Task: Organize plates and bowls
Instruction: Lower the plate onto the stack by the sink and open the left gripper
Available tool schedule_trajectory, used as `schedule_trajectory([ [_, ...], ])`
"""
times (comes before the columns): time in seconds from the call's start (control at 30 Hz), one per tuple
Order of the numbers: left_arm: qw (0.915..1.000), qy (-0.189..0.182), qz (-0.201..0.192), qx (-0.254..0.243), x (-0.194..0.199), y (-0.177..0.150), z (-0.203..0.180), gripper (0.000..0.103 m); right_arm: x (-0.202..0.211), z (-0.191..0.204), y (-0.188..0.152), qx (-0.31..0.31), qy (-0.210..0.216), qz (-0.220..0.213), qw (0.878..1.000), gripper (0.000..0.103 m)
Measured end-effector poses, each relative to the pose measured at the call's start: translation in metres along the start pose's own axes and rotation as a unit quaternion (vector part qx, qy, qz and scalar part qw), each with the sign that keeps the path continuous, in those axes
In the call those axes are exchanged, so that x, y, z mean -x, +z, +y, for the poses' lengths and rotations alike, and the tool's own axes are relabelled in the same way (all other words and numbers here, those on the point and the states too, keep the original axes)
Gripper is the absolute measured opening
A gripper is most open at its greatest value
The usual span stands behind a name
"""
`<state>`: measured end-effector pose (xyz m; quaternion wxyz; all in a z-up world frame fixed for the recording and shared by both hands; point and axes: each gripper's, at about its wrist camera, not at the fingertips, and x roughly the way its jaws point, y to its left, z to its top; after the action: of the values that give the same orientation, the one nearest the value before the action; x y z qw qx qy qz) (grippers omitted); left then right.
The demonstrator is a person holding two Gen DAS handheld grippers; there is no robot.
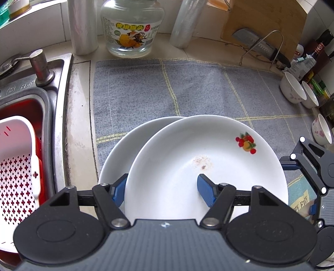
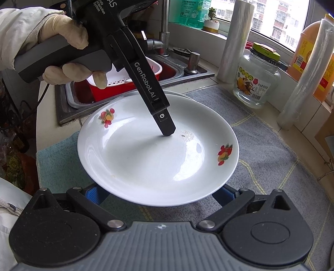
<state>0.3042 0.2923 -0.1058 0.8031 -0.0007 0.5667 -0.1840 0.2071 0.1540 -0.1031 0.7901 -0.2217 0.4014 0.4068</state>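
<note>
Bright, even daylight in both fisheye views, sharp at the centre and bent at the edges.

Light enters from the window (image 2: 277, 18) at the far right of the right wrist view, where the panes look washed out. The white plate (image 2: 158, 150) carries soft glare patches and a faint shadow under the left gripper (image 2: 167, 129). The towel (image 1: 187, 87) is evenly lit. Straight lines curve strongly near the borders, and the corners darken; nothing shows motion blur.
</note>
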Motion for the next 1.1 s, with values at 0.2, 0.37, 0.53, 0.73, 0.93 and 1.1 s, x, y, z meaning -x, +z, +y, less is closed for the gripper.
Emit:
schedule_trajectory([
  [0.2,1.0000,-0.002,0.000,-0.003,-0.0006,-0.0006,0.0008,0.068,-0.0002,-0.0001,0.0009,0.002,0.000,0.004,1.000,0.103],
  [0.37,1.0000,-0.002,0.004,-0.004,-0.0004,-0.0002,0.0005,0.068,0.0001,-0.0005,0.0009,0.002,0.000,0.004,1.000,0.103],
  [0.53,0.9999,0.005,0.004,-0.008,0.0017,0.0004,-0.0001,0.068,0.0005,0.0017,0.0005,0.007,-0.003,0.003,1.000,0.103],
  [0.73,0.9999,0.008,0.003,-0.012,0.0031,-0.0002,0.0001,0.068,0.0015,0.0013,-0.0005,0.006,-0.001,0.001,1.000,0.103],
  [0.93,0.9999,0.005,0.003,-0.012,0.0041,0.0000,0.0018,0.068,0.0022,0.0021,-0.0005,0.007,-0.002,0.001,1.000,0.103],
  [1.1,0.9999,0.006,0.001,-0.011,0.0058,0.0001,0.0023,0.068,0.0024,0.0032,0.0001,0.010,-0.004,0.002,1.000,0.103],
])
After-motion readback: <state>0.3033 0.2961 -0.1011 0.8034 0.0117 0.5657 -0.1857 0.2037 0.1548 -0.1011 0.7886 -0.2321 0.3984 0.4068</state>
